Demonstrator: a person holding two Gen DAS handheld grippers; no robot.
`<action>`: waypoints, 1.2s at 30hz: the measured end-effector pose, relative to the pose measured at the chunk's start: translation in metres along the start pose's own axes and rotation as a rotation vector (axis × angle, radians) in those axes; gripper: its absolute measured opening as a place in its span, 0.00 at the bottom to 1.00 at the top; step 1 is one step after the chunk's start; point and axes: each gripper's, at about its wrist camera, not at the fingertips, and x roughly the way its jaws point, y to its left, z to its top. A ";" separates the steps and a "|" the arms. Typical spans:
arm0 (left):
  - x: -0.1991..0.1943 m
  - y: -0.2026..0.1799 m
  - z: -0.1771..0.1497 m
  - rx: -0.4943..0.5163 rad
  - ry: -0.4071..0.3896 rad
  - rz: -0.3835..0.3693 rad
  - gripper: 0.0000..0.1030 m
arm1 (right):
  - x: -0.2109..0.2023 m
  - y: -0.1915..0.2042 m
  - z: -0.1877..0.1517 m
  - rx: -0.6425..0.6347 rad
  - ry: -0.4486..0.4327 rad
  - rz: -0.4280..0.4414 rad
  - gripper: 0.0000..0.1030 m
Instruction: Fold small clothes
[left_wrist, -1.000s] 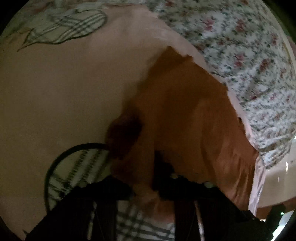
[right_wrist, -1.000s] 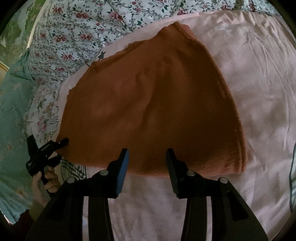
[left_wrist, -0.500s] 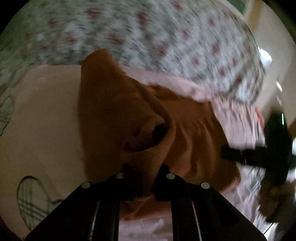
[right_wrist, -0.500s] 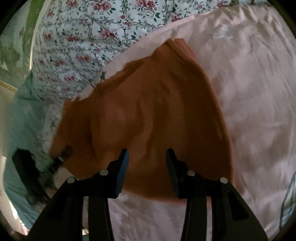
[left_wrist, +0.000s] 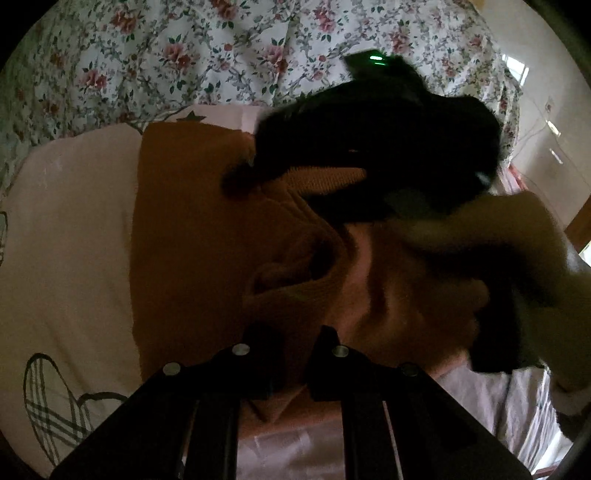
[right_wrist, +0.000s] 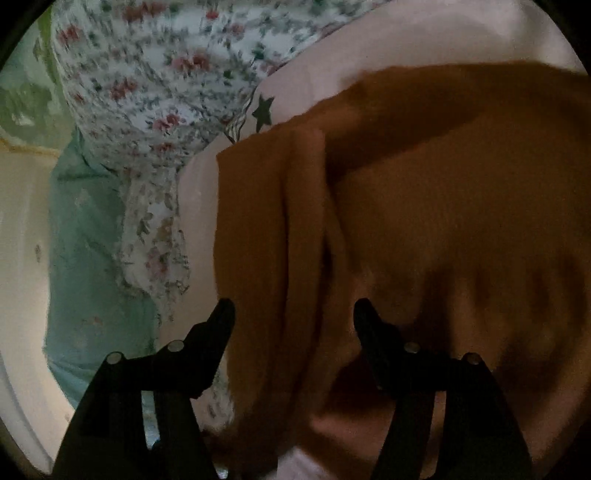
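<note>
On pink sheet (left_wrist: 66, 236), left gripper (left_wrist: 291, 350) pinches orange garment (left_wrist: 192, 236); right gripper (right_wrist: 293, 314) spread.

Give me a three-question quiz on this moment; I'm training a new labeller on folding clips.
1. True or false: the left gripper is shut on the orange knit garment.
2. The right gripper is: A open, B shut.
3. Fill in: a dark ___ is printed on the pink sheet by the garment's edge.

Key: 1 true; 2 A; 3 star.
</note>
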 end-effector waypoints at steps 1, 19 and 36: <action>-0.005 0.000 0.002 0.001 -0.009 -0.012 0.10 | 0.001 0.003 0.004 -0.008 -0.001 -0.005 0.16; 0.046 -0.117 0.000 0.161 0.100 -0.287 0.11 | -0.148 -0.089 -0.045 0.013 -0.232 -0.154 0.15; 0.051 -0.125 -0.008 0.152 0.157 -0.326 0.29 | -0.145 -0.095 -0.047 -0.039 -0.240 -0.245 0.15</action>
